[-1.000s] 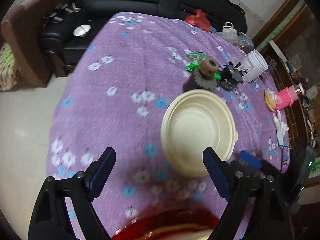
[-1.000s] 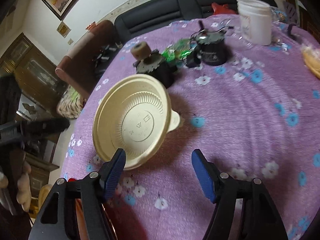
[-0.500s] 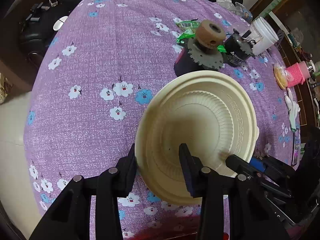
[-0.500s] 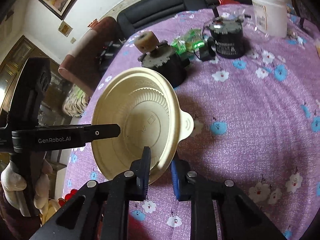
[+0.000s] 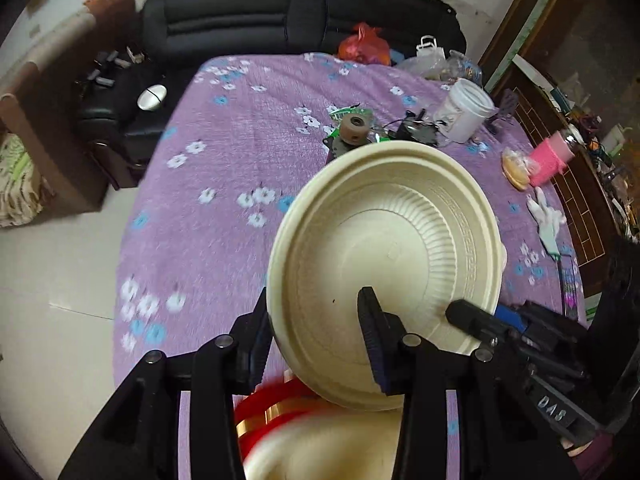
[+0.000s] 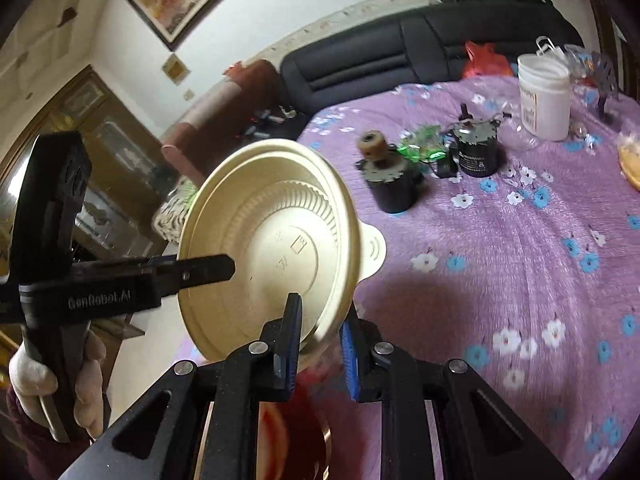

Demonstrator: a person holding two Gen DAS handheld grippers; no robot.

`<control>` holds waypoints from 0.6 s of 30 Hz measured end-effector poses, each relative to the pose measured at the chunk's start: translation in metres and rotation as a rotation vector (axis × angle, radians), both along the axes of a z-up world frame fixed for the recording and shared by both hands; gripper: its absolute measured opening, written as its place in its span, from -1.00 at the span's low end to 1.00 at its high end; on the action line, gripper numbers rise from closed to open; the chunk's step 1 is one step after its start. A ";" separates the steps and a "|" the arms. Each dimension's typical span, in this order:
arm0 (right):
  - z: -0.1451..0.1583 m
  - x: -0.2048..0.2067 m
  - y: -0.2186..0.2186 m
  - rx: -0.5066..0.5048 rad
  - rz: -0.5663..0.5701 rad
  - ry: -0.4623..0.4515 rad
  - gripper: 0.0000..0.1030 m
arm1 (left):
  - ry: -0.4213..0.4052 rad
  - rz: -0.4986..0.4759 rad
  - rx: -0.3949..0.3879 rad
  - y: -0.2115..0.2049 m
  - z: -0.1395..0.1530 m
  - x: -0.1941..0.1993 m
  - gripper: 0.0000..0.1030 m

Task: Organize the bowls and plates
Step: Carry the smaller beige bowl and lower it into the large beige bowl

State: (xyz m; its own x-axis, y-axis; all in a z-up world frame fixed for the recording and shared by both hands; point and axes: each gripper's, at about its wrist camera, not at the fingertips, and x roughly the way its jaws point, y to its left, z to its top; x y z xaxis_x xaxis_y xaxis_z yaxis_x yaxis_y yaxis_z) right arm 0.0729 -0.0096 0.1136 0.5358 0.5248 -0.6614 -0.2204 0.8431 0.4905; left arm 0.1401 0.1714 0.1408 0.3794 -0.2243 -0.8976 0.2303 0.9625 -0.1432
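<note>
A cream plastic bowl [image 5: 384, 248] is held in the air above the purple flowered table [image 5: 224, 184], tilted. My left gripper [image 5: 316, 344] is shut on its near rim, one finger inside the bowl. My right gripper [image 6: 320, 340] is shut on the bowl's [image 6: 272, 240] lower rim from the other side; its black finger [image 5: 476, 322] shows in the left wrist view. Below the bowl lie a red plate with a gold band [image 5: 272, 408] and another cream dish [image 5: 328, 448], blurred.
Two black toothed cylinders [image 6: 394, 184] [image 6: 478, 152], green wrappers [image 6: 424, 146] and a white tub [image 6: 544, 96] stand mid-table. A pink cup [image 5: 550, 156], a bun [image 5: 514, 166] and a white glove [image 5: 546, 218] lie at the right edge. A black sofa [image 5: 280, 20] is behind.
Both grippers closed on the bowl's rim and lifted it off the table, up and toward me. The red plate and cream dish came into view underneath.
</note>
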 end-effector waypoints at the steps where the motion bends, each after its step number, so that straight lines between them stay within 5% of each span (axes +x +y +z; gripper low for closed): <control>1: 0.004 -0.008 0.002 0.000 0.008 -0.007 -0.60 | -0.012 0.006 0.002 0.003 0.003 -0.012 -0.23; 9: 0.017 -0.078 0.029 -0.002 0.106 -0.039 -0.59 | -0.114 0.130 -0.058 0.038 0.014 -0.117 -0.21; 18: 0.005 -0.119 0.056 -0.009 0.173 -0.069 -0.59 | -0.321 0.277 -0.084 0.054 0.028 -0.201 -0.12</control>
State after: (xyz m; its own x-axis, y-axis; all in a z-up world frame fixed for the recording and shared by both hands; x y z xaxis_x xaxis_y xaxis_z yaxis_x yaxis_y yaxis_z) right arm -0.0457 0.0459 0.1183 0.4820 0.6074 -0.6314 -0.3956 0.7939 0.4617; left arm -0.0611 0.2256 0.1685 0.6930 -0.1419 -0.7069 0.0102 0.9823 -0.1871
